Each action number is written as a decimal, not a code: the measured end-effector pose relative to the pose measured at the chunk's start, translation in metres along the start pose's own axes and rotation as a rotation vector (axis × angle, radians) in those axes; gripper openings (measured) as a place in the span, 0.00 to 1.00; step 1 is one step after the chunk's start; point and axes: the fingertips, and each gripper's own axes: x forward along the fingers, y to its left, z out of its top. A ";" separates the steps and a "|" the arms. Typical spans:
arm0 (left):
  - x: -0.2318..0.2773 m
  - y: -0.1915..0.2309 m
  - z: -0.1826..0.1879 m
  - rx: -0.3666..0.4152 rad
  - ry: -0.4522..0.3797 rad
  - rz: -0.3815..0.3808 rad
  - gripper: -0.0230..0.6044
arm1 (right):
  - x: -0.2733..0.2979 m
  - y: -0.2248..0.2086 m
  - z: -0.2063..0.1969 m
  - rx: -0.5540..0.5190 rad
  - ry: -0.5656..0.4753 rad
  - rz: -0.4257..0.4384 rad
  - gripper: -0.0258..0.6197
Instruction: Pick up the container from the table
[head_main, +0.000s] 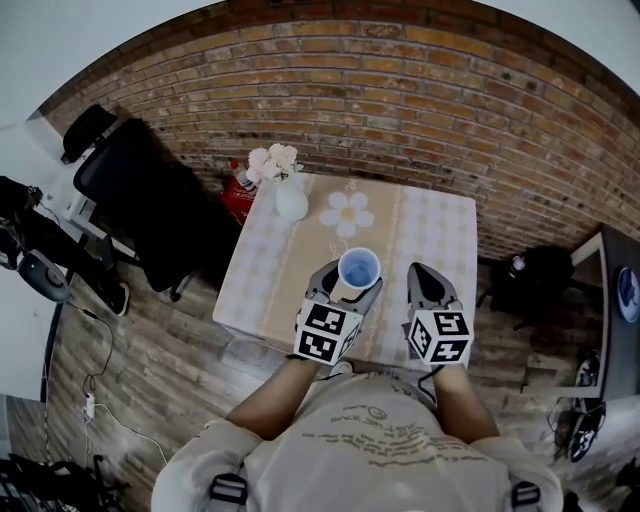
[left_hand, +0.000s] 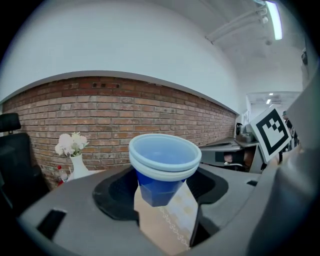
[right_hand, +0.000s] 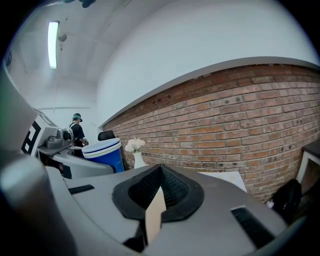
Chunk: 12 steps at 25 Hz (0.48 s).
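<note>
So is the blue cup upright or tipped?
Upright: the cup sits mouth up between the left gripper's jaws.

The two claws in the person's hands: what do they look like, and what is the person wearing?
The left claw and right claw are grey moulded shells with black ribbed pads inside. Each carries a white cube printed with black square markers. No cables show. The person wears a light short-sleeved T-shirt with faint print.

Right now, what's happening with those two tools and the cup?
Left tool shut on blue cup, apparently off the table. Right tool shut, empty. Vase well clear.
</note>
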 end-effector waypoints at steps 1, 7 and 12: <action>-0.001 0.002 -0.001 -0.001 0.002 0.004 0.53 | 0.001 0.002 0.001 -0.002 -0.001 0.004 0.04; -0.006 0.008 -0.011 -0.017 0.009 0.019 0.53 | 0.003 0.010 0.001 -0.010 0.005 0.018 0.04; -0.006 0.008 -0.016 -0.018 0.015 0.019 0.53 | 0.003 0.009 -0.003 -0.008 0.013 0.018 0.04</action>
